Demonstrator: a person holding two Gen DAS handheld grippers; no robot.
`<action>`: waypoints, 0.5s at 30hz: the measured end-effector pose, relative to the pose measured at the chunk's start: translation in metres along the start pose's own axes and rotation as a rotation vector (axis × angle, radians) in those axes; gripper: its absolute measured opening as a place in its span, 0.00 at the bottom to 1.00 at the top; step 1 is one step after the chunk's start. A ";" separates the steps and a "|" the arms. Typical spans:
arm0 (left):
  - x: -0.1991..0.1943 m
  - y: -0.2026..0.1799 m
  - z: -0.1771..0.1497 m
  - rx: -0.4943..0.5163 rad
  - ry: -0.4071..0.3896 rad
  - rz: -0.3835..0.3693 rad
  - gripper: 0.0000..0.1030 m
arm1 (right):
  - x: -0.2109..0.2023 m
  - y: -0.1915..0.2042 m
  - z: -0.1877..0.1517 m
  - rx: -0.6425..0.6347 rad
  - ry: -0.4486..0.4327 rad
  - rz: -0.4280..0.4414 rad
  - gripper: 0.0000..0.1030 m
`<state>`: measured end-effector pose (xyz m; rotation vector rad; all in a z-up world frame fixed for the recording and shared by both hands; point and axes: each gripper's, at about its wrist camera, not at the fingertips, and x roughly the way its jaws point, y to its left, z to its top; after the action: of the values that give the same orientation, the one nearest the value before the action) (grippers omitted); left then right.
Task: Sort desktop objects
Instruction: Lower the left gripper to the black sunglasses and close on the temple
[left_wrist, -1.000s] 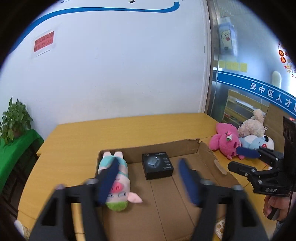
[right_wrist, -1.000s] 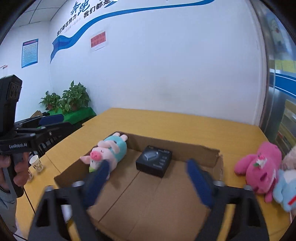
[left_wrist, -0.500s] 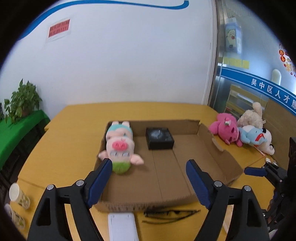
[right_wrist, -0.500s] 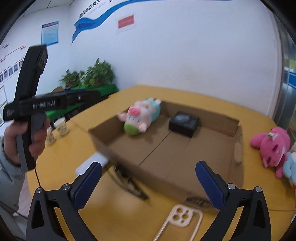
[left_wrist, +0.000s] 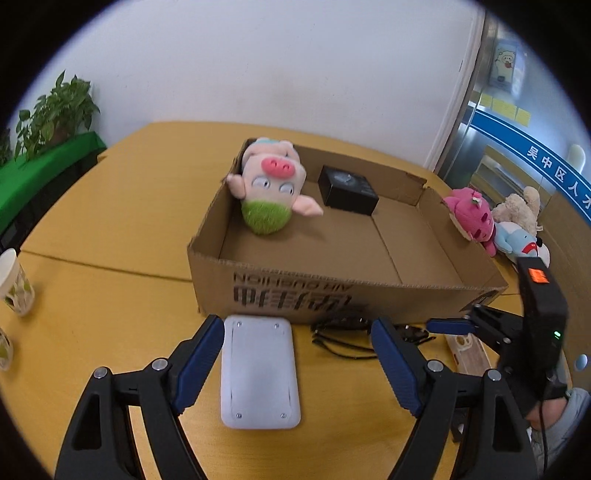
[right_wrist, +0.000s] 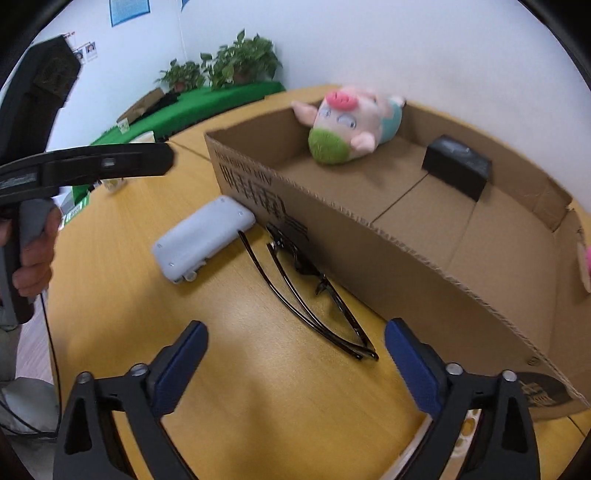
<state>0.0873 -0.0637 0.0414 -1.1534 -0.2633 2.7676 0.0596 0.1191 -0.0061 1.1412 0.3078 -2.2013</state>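
A shallow cardboard box (left_wrist: 291, 295) (right_wrist: 406, 258) lies on the yellow table. Inside are a pink pig plush (left_wrist: 271, 184) (right_wrist: 349, 123) and a small black box (left_wrist: 349, 190) (right_wrist: 458, 170). In front of the box lie a white flat device (left_wrist: 258, 373) (right_wrist: 203, 240), black glasses (left_wrist: 347, 332) (right_wrist: 310, 295) and a phone case (left_wrist: 467, 349) (right_wrist: 467, 430). My left gripper (left_wrist: 297, 363) is open and empty, low over the white device. My right gripper (right_wrist: 295, 365) is open and empty, just before the glasses; it also shows in the left wrist view (left_wrist: 448, 325).
Pink, beige and blue plush toys (left_wrist: 476, 218) lie right of the box. Paper cups (left_wrist: 14, 284) stand at the table's left edge. Potted plants (right_wrist: 243, 61) sit on a green stand beyond the table. The left handle and hand (right_wrist: 29, 236) are at left.
Both grippers have pulled back from over the box and dropped toward the table in front of it. The white device, glasses and phone case have come into view. Both stay open.
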 end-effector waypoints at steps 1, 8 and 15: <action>0.003 0.002 -0.003 -0.008 0.012 -0.001 0.79 | 0.008 -0.002 0.000 0.005 0.020 0.008 0.78; 0.017 0.001 -0.013 -0.027 0.059 -0.050 0.79 | 0.036 -0.004 -0.001 0.032 0.076 0.032 0.52; 0.034 -0.008 -0.019 -0.079 0.145 -0.196 0.77 | 0.021 0.023 -0.026 0.039 0.047 -0.045 0.30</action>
<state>0.0782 -0.0476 0.0065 -1.2650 -0.4472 2.5119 0.0823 0.1043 -0.0369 1.2202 0.3144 -2.2307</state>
